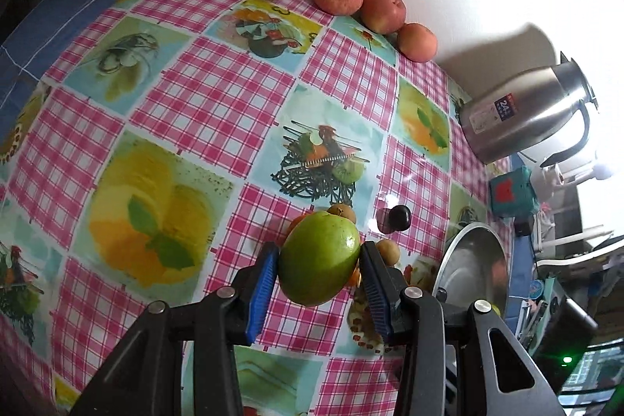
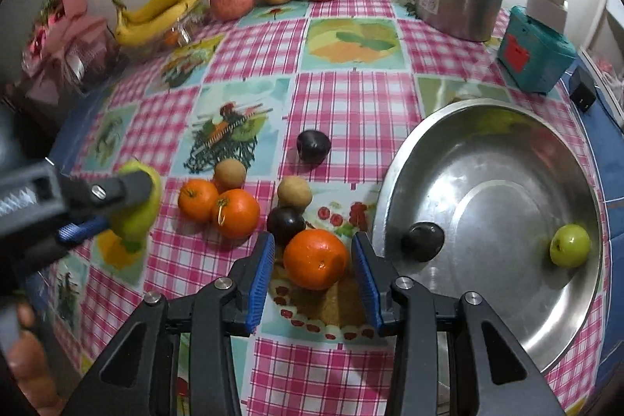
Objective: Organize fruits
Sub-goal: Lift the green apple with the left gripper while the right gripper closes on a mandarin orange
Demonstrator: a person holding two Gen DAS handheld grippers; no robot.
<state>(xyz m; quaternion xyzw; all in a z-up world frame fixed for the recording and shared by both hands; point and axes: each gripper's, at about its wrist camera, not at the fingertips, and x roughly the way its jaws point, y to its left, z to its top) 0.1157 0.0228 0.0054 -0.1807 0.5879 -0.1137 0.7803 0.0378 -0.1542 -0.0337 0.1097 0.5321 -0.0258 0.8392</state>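
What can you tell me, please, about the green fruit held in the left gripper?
The green fruit is smooth, glossy and roundish, yellow-green with a small highlight on its skin. The left gripper is shut on it, one blue pad pressing on each side. It looks lifted above the checked tablecloth, in front of the oranges, and touches nothing else. From the right wrist view it appears at the left, partly hidden by the gripper.

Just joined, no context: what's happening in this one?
A person with two handheld grippers is sorting fruit into a steel bowl. The left gripper is clamped on a green mango, held above the checked tablecloth. The right gripper is open around an orange, not yet gripping. The bowl already holds a dark plum and a small green fruit. More oranges, plums and small brown fruits sit loose on the table.
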